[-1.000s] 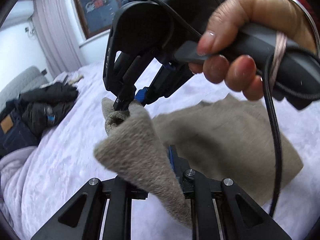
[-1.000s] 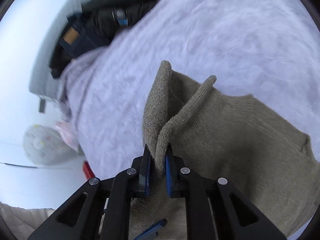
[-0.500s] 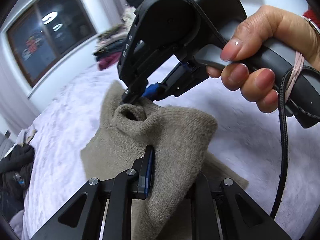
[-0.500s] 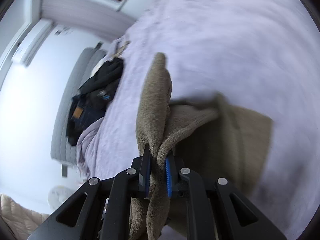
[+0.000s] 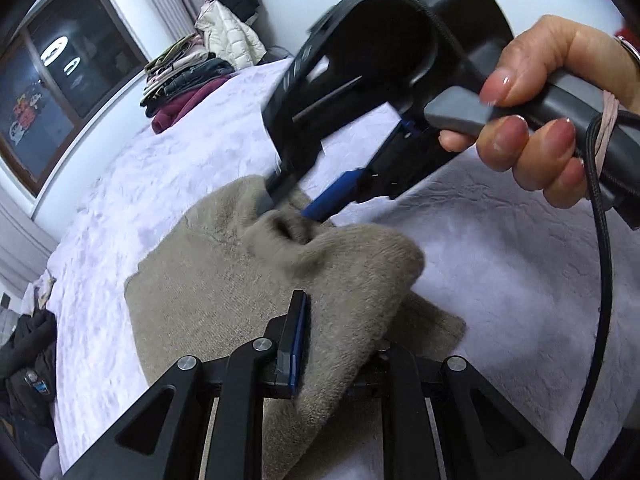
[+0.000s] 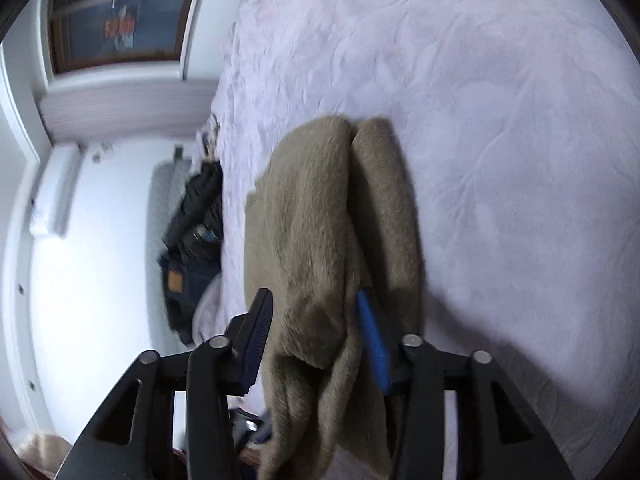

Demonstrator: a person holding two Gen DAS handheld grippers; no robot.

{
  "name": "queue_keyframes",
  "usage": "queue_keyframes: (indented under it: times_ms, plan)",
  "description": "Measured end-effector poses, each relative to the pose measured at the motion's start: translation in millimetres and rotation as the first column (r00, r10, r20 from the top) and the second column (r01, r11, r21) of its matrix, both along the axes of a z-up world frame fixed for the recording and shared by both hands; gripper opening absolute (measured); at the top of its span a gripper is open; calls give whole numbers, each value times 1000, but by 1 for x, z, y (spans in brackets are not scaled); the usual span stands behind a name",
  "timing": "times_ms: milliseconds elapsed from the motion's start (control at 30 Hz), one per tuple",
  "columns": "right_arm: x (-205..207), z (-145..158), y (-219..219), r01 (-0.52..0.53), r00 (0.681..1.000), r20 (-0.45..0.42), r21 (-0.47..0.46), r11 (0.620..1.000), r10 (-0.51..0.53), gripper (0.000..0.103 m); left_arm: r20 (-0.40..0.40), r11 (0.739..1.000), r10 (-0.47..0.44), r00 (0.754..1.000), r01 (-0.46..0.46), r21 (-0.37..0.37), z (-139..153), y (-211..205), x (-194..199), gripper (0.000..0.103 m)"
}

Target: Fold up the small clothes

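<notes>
My left claw (image 5: 320, 344) is clamped on a fold of the small taupe knit garment (image 5: 224, 288); I can see one blue-lined finger (image 5: 295, 344) pressed against the fabric, while the other is buried under the cloth that drapes over it. The garment lies on the pale lilac bedspread (image 5: 500, 264), with its flat part spread to the left and far side of my left claw and a doubled-over flap bulging up between my two claws.

My right claw (image 5: 292, 204), seen from the left wrist view, sits at the far edge of that flap, held by my right hand (image 5: 548, 116) around its grey handle. Its jaws are opening: in the right wrist view the two pads stand apart, the right claw (image 6: 316, 344) with the bunched knit hanging between them. The blue pad (image 6: 372, 344) on the right lies against the fabric, while the dark pad on the left stands just clear of it.

A stack of folded clothes (image 5: 184, 80) sits at the far left of the bed, and a dark heap of clothing (image 6: 196, 240) lies by the bed's left side.
</notes>
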State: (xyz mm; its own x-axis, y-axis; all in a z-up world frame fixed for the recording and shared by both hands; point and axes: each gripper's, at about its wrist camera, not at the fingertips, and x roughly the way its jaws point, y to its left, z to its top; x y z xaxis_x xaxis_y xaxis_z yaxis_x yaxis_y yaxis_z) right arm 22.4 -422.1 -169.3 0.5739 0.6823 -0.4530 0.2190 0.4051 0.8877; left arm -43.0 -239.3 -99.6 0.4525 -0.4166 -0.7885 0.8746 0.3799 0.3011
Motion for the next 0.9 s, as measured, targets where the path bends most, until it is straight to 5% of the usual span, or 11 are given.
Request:
queue_keyframes:
  times_ms: [133, 200, 300, 367, 400, 567, 800, 833, 867, 900]
  plan:
    - [-2, 10, 23, -29, 1000, -3, -105, 994, 29, 16, -6, 998, -52, 999, 52, 41, -12, 7, -11, 17]
    - [-4, -8, 20, -2, 996, -90, -205, 979, -16, 16, -37, 996, -46, 998, 49, 69, -21, 6, -15, 17]
    - [-24, -25, 6, 100, 988, -107, -118, 988, -113, 20, -74, 999, -7, 997, 10, 46, -14, 15, -17, 18]
    - [-38, -19, 3, 116, 984, -115, -157, 981, -135, 35, -121, 999, 32, 992, -28, 35, -8, 25, -14, 48]
    - [-51, -13, 0, 129, 984, -100, -155, 979, -145, 46, -140, 997, 69, 988, -67, 23, -5, 32, -10, 77]
    - [-75, 27, 11, 95, 996, 9, -96, 991, -94, 49, -209, 980, 194, 958, -198, 3, 17, 62, 10, 82]
    - [-38, 21, 66, -96, 995, -42, -197, 976, 90, 45, -311, 880, 456, 834, -475, 17, 16, 103, 89, 82]
    - [-35, 17, 69, -110, 993, -58, -212, 971, 100, 37, -325, 858, 491, 808, -513, 21, 13, 108, 103, 82]
    - [-29, 15, 75, -129, 990, -87, -241, 962, 111, 6, -343, 838, 522, 781, -545, 31, 10, 113, 117, 82]
    - [-32, 13, 73, -138, 988, -101, -258, 956, 115, 7, -356, 818, 550, 755, -574, 47, 5, 119, 122, 82]
